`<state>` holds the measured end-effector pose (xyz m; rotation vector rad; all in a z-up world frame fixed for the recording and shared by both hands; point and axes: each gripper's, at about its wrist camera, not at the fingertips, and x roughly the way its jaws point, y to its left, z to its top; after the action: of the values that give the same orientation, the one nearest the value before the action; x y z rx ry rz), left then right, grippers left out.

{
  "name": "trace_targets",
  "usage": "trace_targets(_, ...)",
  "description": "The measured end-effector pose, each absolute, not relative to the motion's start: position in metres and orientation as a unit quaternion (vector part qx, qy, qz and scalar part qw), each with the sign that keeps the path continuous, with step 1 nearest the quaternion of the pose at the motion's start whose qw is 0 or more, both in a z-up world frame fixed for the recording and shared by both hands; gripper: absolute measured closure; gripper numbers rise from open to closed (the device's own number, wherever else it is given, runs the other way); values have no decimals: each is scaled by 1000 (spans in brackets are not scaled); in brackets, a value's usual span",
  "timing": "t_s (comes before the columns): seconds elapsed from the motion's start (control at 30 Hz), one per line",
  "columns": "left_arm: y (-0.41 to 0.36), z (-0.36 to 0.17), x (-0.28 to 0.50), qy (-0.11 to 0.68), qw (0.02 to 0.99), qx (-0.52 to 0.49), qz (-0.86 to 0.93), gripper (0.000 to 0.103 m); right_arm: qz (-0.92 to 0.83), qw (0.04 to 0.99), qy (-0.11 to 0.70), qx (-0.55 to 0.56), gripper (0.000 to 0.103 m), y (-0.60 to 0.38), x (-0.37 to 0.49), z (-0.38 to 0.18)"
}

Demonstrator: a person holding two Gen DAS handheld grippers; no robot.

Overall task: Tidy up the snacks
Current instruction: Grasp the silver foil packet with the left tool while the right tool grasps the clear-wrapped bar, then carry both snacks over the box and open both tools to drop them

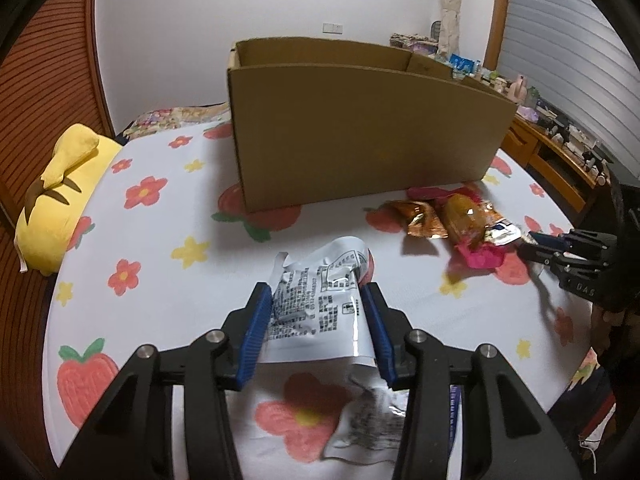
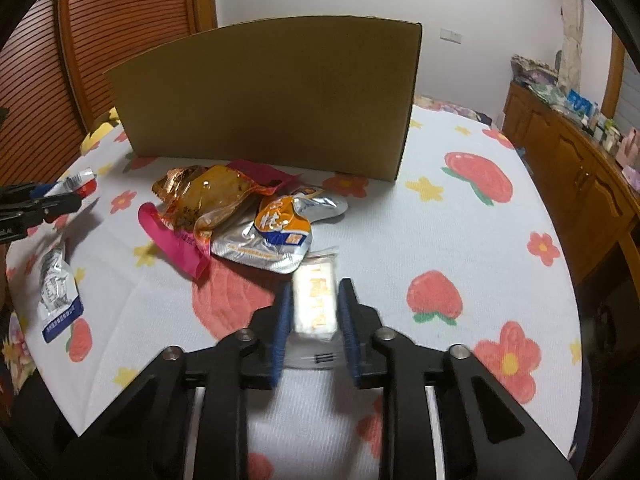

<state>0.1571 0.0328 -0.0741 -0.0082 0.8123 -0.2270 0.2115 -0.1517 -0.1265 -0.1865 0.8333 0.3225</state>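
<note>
My left gripper (image 1: 316, 292) is shut on a crumpled silver-white snack packet (image 1: 316, 300) with black print, held just above the bed. A second silver packet (image 1: 372, 420) lies beneath it. My right gripper (image 2: 316, 286) is shut on a small white-and-yellow packet (image 2: 314, 304). Ahead of it lies a pile: an orange see-through packet (image 2: 212, 196), a pink packet (image 2: 176, 244) and a silver-and-orange packet (image 2: 276, 232). An open cardboard box (image 1: 360, 128) stands upright behind the pile. In the left wrist view, the right gripper (image 1: 532, 244) shows at the right edge beside the pile (image 1: 460, 216).
The flower-and-strawberry bedspread (image 2: 480, 240) covers the whole work surface. A yellow plush pillow (image 1: 60, 200) lies at the left by a slatted wooden headboard (image 1: 40, 80). A wooden cabinet (image 2: 580, 168) with clutter on top runs along the right.
</note>
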Motion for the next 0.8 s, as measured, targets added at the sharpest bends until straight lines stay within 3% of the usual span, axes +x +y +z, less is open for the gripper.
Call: trace_targets(0.8, -3, -33, 143, 353, 925, 16, -141, 57, 173, 914, 361, -70, 83, -152, 172, -96)
